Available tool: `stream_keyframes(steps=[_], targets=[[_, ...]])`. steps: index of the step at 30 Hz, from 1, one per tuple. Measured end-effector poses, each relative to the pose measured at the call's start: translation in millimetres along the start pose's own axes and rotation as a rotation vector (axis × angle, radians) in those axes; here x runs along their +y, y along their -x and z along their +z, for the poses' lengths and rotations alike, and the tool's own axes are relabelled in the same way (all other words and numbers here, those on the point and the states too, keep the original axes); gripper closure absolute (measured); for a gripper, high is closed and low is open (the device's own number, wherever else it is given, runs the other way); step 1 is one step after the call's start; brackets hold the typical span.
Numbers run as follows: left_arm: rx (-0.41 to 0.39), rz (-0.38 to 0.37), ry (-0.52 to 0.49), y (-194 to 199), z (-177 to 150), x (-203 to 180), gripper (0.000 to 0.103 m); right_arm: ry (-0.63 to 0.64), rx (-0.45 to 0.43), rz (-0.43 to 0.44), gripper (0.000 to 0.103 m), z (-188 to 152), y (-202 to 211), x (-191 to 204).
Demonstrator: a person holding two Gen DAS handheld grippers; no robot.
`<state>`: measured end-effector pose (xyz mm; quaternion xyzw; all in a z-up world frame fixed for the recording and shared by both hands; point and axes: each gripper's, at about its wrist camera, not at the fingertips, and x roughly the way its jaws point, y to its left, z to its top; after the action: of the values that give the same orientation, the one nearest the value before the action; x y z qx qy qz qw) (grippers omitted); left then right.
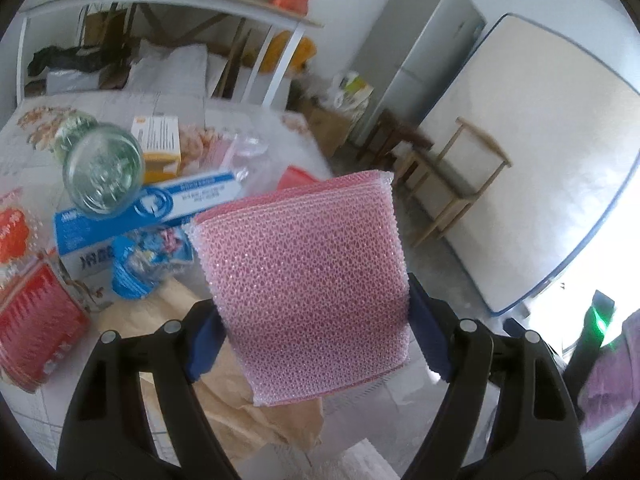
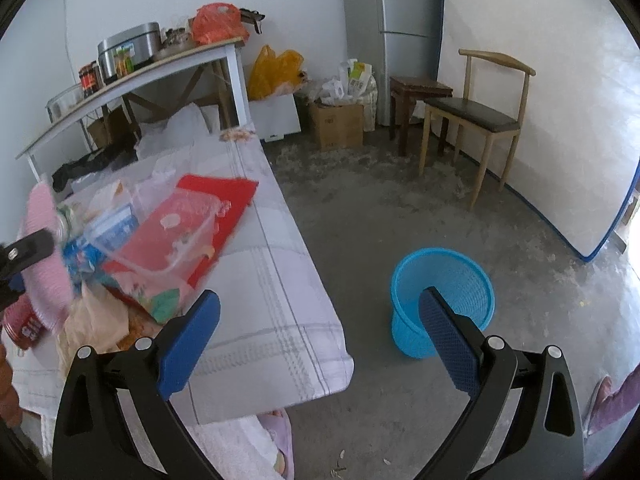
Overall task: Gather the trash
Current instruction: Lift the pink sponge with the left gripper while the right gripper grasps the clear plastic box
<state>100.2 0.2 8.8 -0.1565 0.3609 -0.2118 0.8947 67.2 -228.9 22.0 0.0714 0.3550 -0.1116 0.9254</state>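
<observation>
Pink foam wrap (image 1: 308, 280) — between left gripper (image 1: 316, 340) pads

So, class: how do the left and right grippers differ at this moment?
The left gripper is shut on the pink bubble-wrap pouch above the cluttered table; the right gripper is open and holds nothing, facing the floor and blue basket. Both have black arms and blue pads.

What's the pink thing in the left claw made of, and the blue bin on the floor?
The pink pad held in the left claw looks like soft plastic bubble or foam-mesh wrap: translucent, glossy, with a fine cell pattern and stacked layers at its top edge. The blue bin looks like rigid moulded plastic with a matte finish; its wall is an open perforated mesh.
</observation>
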Motion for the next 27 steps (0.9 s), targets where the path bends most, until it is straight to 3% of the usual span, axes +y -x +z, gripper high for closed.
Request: stream_keyframes(steps=[5,8,10,13,17,22,27], targets=[[-0.046,-0.035,-0.015,27,-3,7,0.027,0.05,-0.057,0.069,0.011,30,4,12],[-0.032,-0.077,-0.012,36,-6,12,0.027,0.09,-0.065,0.195,0.02,59,-7,27],[-0.016,-0.096,-0.013,40,-10,16,0.028,0.16,-0.022,0.299,0.024,80,-23,44],[-0.001,-0.115,-0.02,43,-15,19,0.028,0.375,0.075,0.433,0.024,103,-56,84],[0.012,-0.144,-0.001,41,-20,27,0.028,0.603,0.204,0.499,0.029,116,-103,128],[0.031,-0.16,0.026,33,-22,40,0.028,0.683,0.389,0.544,0.044,122,-154,152],[0.047,-0.175,0.045,26,-22,49,0.028,0.691,0.554,0.582,0.074,114,-186,163]])
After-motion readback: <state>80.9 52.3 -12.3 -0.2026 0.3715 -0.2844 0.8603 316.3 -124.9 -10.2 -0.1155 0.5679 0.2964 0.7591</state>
